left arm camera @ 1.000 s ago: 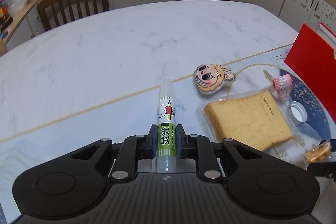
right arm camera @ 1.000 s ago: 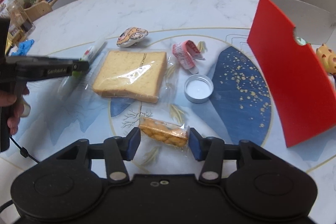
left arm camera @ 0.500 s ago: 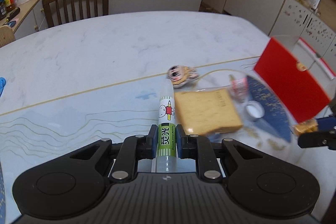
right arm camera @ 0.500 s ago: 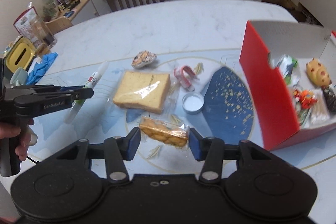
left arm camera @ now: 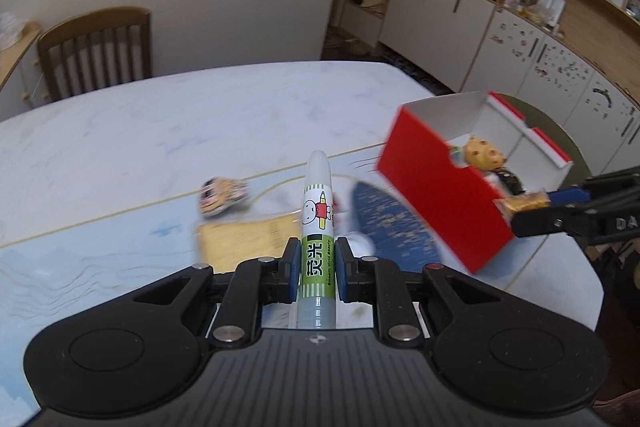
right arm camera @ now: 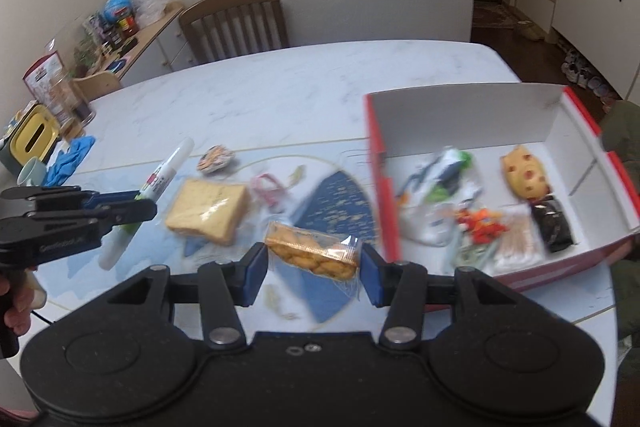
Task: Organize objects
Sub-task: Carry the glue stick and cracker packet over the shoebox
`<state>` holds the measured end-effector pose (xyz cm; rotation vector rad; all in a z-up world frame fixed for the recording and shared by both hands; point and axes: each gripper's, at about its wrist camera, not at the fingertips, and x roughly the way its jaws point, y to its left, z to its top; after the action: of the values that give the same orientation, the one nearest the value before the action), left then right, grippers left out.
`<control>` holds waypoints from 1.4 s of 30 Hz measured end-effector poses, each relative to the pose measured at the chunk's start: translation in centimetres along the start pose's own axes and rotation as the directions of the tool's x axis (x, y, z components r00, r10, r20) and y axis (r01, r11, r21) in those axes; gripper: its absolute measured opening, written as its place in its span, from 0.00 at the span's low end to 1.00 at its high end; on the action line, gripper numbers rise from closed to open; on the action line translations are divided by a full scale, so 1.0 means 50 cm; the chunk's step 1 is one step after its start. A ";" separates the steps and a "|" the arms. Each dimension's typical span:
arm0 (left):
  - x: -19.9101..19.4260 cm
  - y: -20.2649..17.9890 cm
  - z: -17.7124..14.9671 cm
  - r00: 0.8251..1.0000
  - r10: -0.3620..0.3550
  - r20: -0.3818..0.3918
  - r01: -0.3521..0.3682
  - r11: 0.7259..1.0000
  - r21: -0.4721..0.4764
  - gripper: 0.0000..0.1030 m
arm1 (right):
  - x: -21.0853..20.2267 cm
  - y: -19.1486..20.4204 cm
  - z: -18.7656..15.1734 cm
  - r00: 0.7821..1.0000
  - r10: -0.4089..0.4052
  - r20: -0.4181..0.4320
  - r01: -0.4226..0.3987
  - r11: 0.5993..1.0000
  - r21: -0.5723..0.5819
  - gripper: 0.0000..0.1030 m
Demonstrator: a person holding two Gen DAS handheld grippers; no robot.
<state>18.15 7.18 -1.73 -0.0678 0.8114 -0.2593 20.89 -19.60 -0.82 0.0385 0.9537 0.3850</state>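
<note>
Left wrist view: my left tongs [left arm camera: 317,269] are clamped tight on a white highlighter pen [left arm camera: 318,227] with a green label, its capped tip pointing away from me above the worktop [left arm camera: 160,123]. Below it, blurred, lie a wrapped slice of bread [left arm camera: 244,241] and a small plush face toy [left arm camera: 222,195] farther off to the left. Over on the right sits the red box [left arm camera: 440,187], open at the top, with a yellow spotted toy [left arm camera: 482,155] inside. At the right edge my right tongs [left arm camera: 532,205] come in, gripping a packet of golden biscuits [left arm camera: 524,204] beside the box's near corner. Right wrist view: the right tongs [right arm camera: 314,273] are at a middling spread, pads pressed on both ends of the biscuit packet [right arm camera: 314,253], held clear of the worktop [right arm camera: 280,87]. The red box [right arm camera: 560,131] is on the right, with the yellow toy [right arm camera: 524,175], a dark packet [right arm camera: 554,223] and blurred wrappers in it. On the left the left tongs [right arm camera: 136,205] hold the pen [right arm camera: 160,183], with the bread [right arm camera: 210,209] between the two tools. A wooden chair [right arm camera: 236,23] stands at the far side.
</note>
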 end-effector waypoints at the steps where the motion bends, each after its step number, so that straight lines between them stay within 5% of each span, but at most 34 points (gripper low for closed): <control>1: 0.004 -0.018 0.006 1.000 -0.007 0.000 0.007 1.000 0.010 0.16 | -0.004 -0.015 0.002 1.000 -0.004 0.006 0.004 1.000 0.003 0.47; 22: 0.167 -0.359 0.125 0.994 -0.098 -0.050 0.105 0.982 0.159 0.16 | -0.024 -0.289 0.038 0.997 -0.071 0.004 0.071 0.997 0.017 0.47; 42: 0.358 -0.501 0.205 0.989 -0.024 -0.149 0.059 0.969 0.238 0.16 | 0.063 -0.443 0.064 0.991 -0.113 -0.065 0.112 0.994 -0.018 0.47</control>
<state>32.28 -21.99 -3.36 0.1652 0.9185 -0.4050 31.79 -38.72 -5.87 -0.0409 1.0135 0.2905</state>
